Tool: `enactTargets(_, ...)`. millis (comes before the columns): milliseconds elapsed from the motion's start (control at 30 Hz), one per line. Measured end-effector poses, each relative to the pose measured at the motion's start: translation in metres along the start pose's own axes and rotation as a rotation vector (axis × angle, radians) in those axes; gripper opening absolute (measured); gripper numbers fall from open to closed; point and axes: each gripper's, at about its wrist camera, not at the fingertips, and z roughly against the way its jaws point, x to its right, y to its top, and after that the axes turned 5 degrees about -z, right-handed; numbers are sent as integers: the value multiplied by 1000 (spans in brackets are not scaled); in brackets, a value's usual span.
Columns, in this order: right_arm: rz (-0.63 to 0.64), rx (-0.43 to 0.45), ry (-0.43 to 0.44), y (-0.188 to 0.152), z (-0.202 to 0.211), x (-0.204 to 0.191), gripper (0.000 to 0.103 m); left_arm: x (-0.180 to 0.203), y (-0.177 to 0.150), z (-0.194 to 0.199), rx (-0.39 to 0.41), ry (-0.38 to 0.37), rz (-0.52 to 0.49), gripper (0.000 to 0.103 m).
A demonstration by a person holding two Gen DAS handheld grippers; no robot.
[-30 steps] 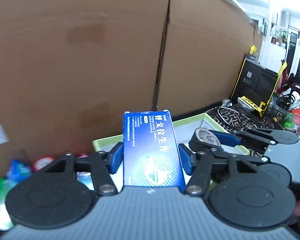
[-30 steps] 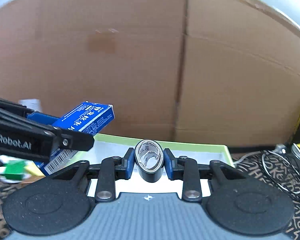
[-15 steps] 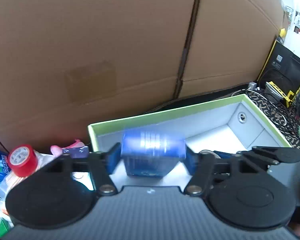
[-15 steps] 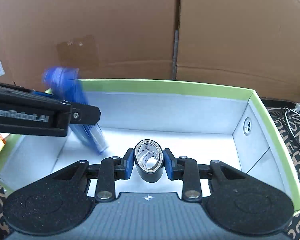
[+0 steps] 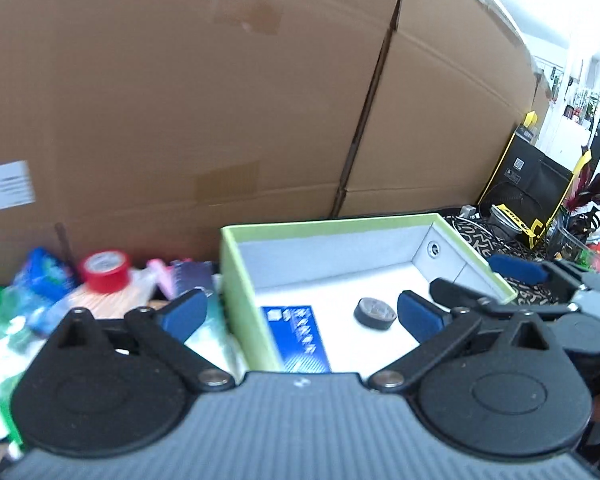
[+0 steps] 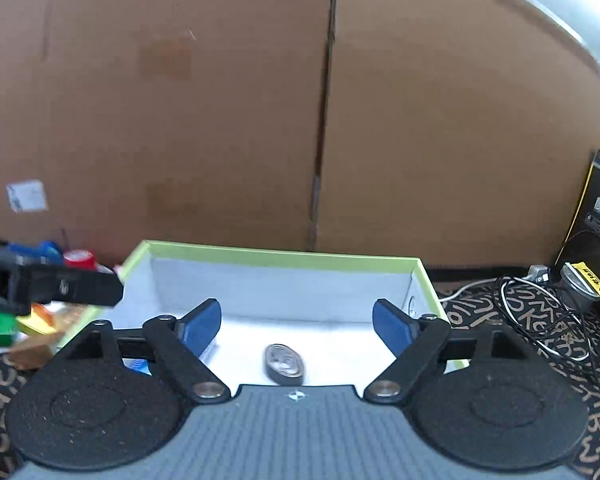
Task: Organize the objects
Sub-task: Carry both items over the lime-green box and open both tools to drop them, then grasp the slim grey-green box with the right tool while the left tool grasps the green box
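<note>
Both our hand-held grippers, left & right, have just been opening, nothing between them. Blue medicine box & black tape roll lie inside the green box. We should lift straight out, w/o bumping its walls.

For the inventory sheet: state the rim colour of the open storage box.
Light green rim, grey-white inside; clearest in the left wrist view.

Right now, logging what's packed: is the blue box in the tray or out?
In: the blue box lies flat on the green-rimmed tray's white floor.
</note>
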Motion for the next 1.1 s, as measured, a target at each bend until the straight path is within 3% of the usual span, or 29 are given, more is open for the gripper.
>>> enactTargets(300,-8,36,79,-51,42,-55,93,-30,-75,94,91,134,76,103)
enactTargets(567,28,-104,211,-90,20,-110,92,-65,-142,118,36,252,146,103)
enactTargets(667,95,-144,246,-94,12,-131,90,-78,-150,123,26,267,165,103)
enactTargets(800,147,-126,263,-88,6,-148,88,-90,-152,134,32,258,176,103)
enactTargets(967,200,-129,279,-82,-12,-166,74,-102,-145,136,19,232,136,103)
enactTargets(1100,247,-146,234,-83,-27,-178,73,-113,-132,126,23,250,75,103)
